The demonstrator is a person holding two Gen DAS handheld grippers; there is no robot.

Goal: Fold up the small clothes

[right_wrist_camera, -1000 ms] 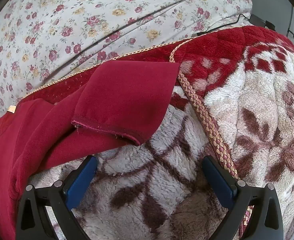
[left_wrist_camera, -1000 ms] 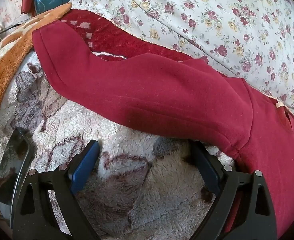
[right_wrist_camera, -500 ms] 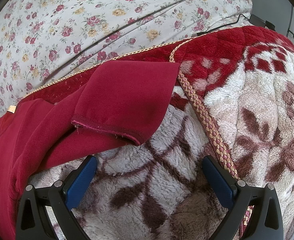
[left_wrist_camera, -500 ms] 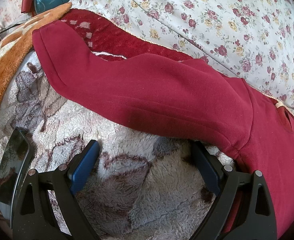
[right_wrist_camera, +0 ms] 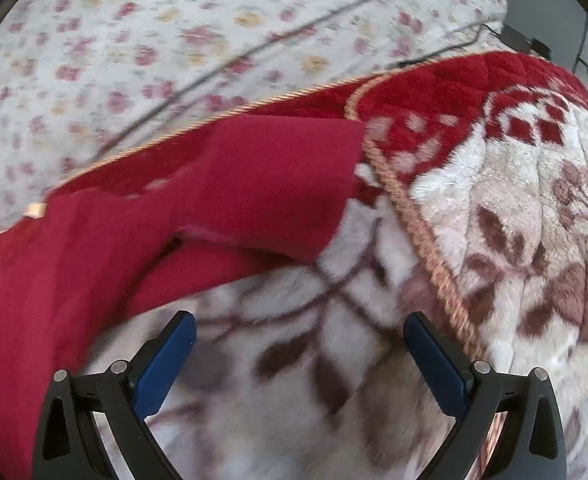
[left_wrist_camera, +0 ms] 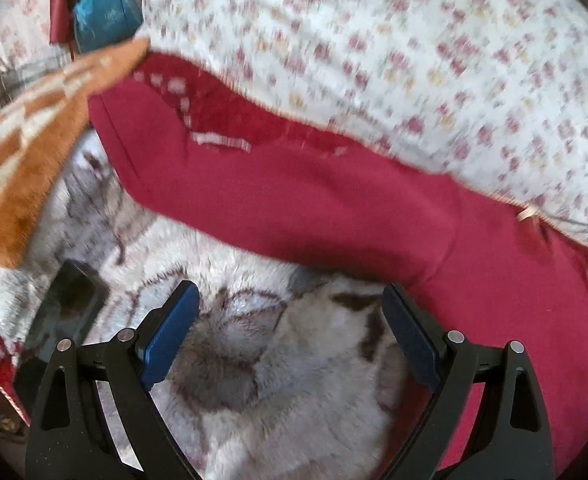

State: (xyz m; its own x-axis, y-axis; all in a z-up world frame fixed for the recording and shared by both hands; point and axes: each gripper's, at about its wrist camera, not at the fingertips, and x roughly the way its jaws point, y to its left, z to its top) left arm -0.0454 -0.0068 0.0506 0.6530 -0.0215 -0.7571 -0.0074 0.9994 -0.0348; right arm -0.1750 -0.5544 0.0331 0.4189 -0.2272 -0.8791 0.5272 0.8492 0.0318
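Red garment (left_wrist_camera: 333, 204) now blurred — both views shifted; grippers empty.

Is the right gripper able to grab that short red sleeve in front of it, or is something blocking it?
Probably yes. The right gripper is open, and only bare fluffy blanket lies between it and the sleeve. The sleeve's hem edge lies on top, uncovered.

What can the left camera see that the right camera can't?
Only the left camera shows the orange blanket, a blue bag behind it and a dark phone lying on the fluffy blanket.

Only the right camera shows the gold cord trim and the sleeve cuff with its open end.

Both show the red top, the flowery sheet, the fluffy blanket, and open tongs: left tongs, right tongs.
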